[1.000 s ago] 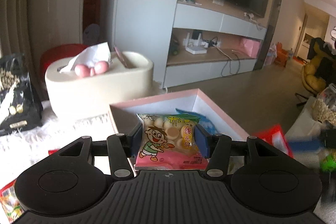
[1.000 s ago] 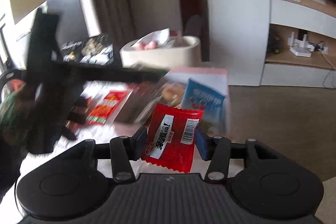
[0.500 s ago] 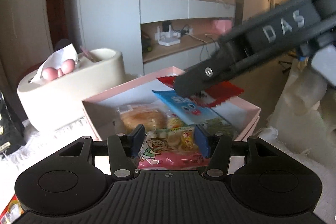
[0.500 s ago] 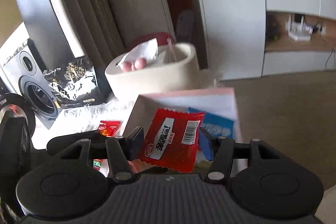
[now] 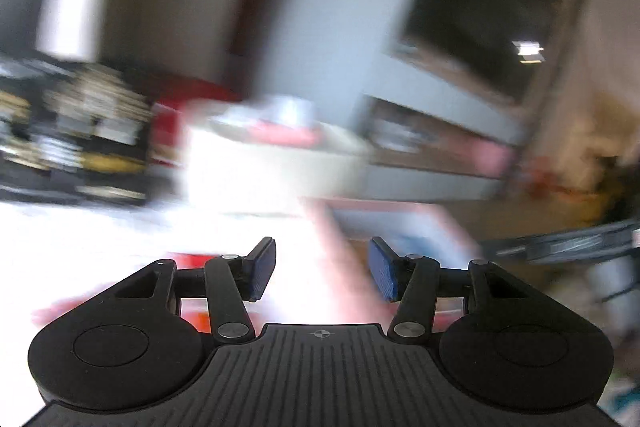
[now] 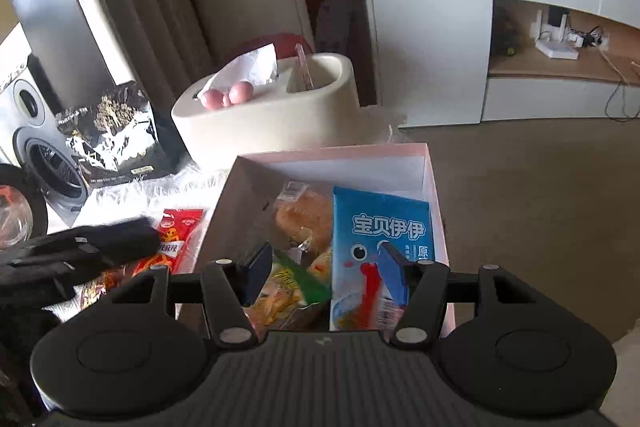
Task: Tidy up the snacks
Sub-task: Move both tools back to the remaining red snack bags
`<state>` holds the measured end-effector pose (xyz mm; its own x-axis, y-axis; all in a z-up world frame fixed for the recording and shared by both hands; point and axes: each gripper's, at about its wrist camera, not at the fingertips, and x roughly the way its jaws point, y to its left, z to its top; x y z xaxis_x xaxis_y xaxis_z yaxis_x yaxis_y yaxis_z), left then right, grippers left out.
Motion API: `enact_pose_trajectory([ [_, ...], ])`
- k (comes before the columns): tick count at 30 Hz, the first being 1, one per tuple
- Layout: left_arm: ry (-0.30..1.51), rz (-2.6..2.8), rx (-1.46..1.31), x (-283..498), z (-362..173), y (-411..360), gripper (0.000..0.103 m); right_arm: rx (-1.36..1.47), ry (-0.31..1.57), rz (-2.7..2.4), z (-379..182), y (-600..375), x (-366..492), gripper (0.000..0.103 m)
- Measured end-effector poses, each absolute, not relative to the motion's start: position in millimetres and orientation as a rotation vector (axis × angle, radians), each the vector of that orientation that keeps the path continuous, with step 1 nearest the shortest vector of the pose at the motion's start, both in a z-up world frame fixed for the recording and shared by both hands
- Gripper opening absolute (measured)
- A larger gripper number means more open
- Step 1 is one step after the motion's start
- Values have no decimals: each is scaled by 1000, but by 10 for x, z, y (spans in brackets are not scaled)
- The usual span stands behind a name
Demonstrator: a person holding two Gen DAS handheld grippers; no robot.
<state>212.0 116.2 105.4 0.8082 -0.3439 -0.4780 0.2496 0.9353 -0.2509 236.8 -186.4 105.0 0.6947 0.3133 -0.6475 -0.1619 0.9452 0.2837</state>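
Note:
In the right wrist view, a pink-rimmed white box (image 6: 428, 163) holds several snack packets: a blue packet (image 6: 380, 227), a bread packet (image 6: 304, 215), a green-yellow packet (image 6: 292, 287). A bit of red shows under the blue packet. My right gripper (image 6: 322, 273) is open and empty above the box's near end. The left gripper's black body (image 6: 76, 251) reaches in from the left over a red packet (image 6: 174, 243) on the white furry cloth. The left wrist view is heavily blurred; my left gripper (image 5: 322, 267) is open and empty, with the box's pink rim (image 5: 332, 243) ahead.
A cream tissue holder (image 6: 272, 111) stands behind the box. A black bag (image 6: 108, 135) and a speaker (image 6: 36, 139) stand at the left. The floor (image 6: 520, 187) drops off to the right of the box. A TV cabinet (image 6: 560, 39) is beyond.
Both grippers have opened and let go of their packets: the left released the pink cartoon packet, the right the red one. The left gripper has swung away to the left, blurring its view.

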Motion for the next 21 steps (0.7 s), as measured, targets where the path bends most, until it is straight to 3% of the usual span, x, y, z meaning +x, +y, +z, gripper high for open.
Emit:
enact_pose_trajectory([
  [3, 503, -107, -39, 1906, 1014, 1366, 56, 205, 720, 319, 1186, -1703, 2286, 59],
  [10, 608, -162, 114, 1679, 580, 1448, 56, 126, 739, 432, 1284, -823, 2319, 59],
  [21, 657, 35, 222, 1558, 274, 1975, 57, 43, 892, 472, 930, 327, 2716, 59],
])
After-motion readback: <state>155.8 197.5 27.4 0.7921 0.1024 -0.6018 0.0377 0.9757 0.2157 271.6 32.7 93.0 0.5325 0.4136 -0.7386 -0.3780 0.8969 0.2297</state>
